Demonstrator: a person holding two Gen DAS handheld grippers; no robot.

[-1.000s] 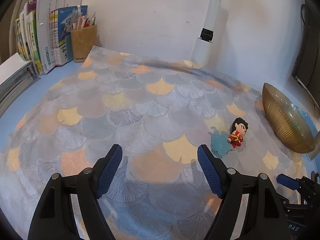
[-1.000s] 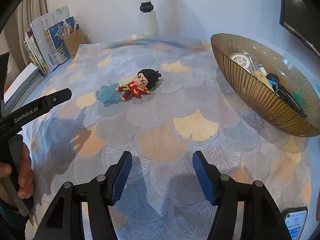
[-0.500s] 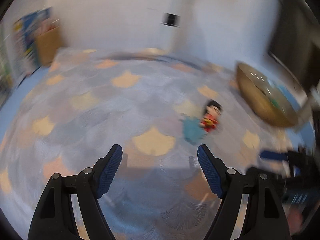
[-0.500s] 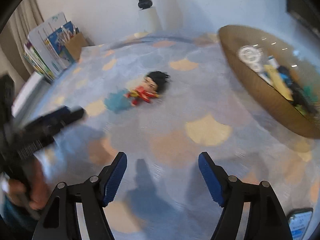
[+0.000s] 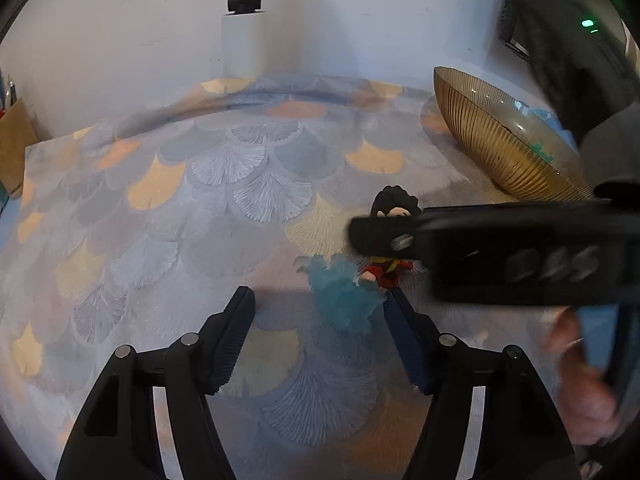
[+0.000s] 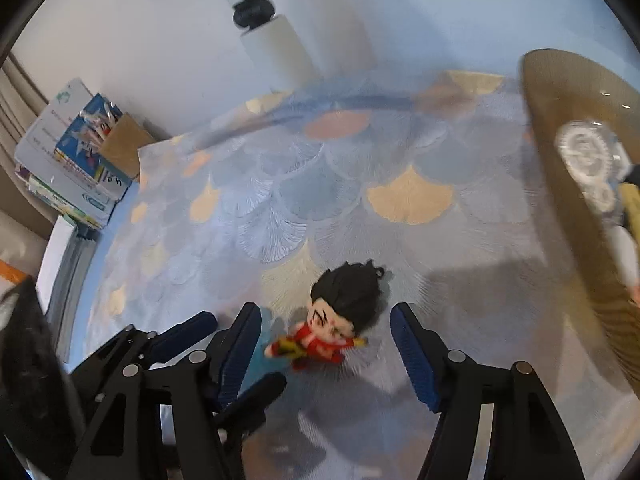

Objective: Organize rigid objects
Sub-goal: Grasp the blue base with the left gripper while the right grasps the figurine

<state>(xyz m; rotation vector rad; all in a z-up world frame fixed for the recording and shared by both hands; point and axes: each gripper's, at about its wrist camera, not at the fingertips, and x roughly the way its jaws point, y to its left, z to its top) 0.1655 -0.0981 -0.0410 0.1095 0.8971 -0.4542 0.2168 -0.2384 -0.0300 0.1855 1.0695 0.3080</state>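
A small figurine (image 6: 332, 320) with black hair, a red outfit and a translucent blue base (image 5: 344, 296) lies on the patterned mat. My right gripper (image 6: 326, 344) is open, its fingers on either side of the figurine, not touching it. My left gripper (image 5: 318, 328) is open just in front of the blue base, which sits by its right finger. The right gripper's body (image 5: 500, 252) crosses the left wrist view and hides the figurine's middle. A ribbed gold bowl (image 5: 492, 148) with several items stands at the right; it also shows in the right wrist view (image 6: 560, 152).
A white post (image 5: 244, 28) stands at the back wall. A cardboard pen holder (image 6: 124, 148) and stacked books (image 6: 68, 172) are at the far left. A dark monitor (image 5: 560, 48) is behind the bowl. The left gripper's fingers (image 6: 180, 336) crowd my right gripper's left side.
Both grippers have moved in on the figurine. The right gripper now straddles it; the left gripper has swung right, close to the blue base. Both stay open.
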